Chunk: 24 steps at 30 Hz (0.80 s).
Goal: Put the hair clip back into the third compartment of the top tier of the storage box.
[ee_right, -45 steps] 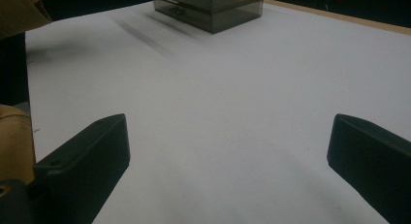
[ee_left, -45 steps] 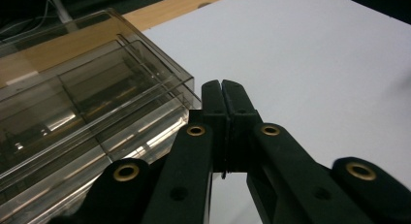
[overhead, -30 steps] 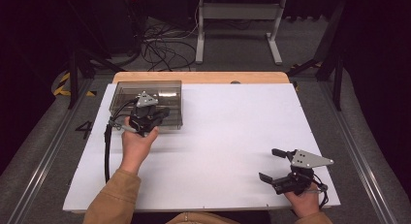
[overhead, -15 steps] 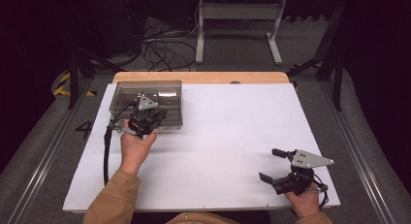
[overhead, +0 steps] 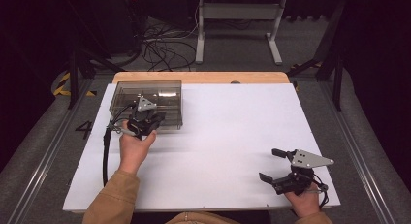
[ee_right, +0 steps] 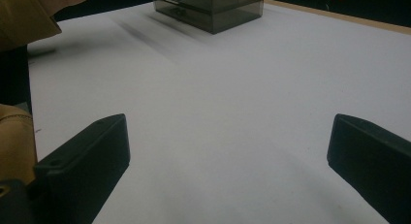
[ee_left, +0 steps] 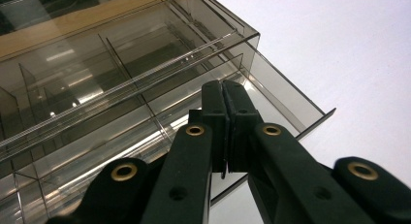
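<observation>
My left gripper [overhead: 151, 121] at near edge of smoked transparent organizer box [overhead: 145, 90], far-left area of white table [overhead: 232, 127]. In left gripper view, jaws pressed together, nothing seen between pads, tips over partly pulled-out drawer [ee_left: 286, 100] at box front. Box interior divided into compartments [ee_left: 72, 83]; contents cannot tell. My right gripper [overhead: 277, 166] near right front corner of table, well apart from box. In right gripper view, jaws spread wide, holding nothing, bare table surface between them. Tan sleeve [overhead: 111, 200] on my left forearm.
</observation>
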Tool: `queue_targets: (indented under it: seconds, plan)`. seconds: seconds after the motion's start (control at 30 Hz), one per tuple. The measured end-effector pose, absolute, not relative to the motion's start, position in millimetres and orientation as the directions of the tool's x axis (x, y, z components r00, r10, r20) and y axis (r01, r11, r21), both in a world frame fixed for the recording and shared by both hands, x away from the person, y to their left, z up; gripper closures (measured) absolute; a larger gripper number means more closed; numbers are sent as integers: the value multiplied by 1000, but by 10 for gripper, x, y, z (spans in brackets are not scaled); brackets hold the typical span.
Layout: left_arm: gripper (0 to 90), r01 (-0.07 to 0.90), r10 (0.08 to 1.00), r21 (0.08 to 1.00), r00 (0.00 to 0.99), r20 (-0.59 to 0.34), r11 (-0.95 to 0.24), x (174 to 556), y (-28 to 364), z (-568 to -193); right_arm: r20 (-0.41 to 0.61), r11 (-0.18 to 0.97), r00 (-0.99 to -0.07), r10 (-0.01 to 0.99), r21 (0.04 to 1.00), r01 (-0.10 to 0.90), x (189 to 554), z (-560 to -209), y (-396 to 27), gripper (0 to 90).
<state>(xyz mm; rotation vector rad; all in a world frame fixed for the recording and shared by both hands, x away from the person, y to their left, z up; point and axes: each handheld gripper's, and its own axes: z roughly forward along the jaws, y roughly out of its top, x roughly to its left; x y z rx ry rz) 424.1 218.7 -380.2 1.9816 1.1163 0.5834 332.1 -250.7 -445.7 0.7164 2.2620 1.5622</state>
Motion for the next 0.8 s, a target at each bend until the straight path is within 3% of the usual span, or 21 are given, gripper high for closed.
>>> queue_targets:
  seconds: [0.47,0.8]
  plan:
    - [878,515,859,792,511,22,-327,4259,2177,-3824,36,285,-829,558,930,233,3323,-4459,-2506,21]
    - [803,496,851,806,524,18,-322,4221,2162,-3780,38,284,-829,558,930,234,3324,-4460,-2511,21]
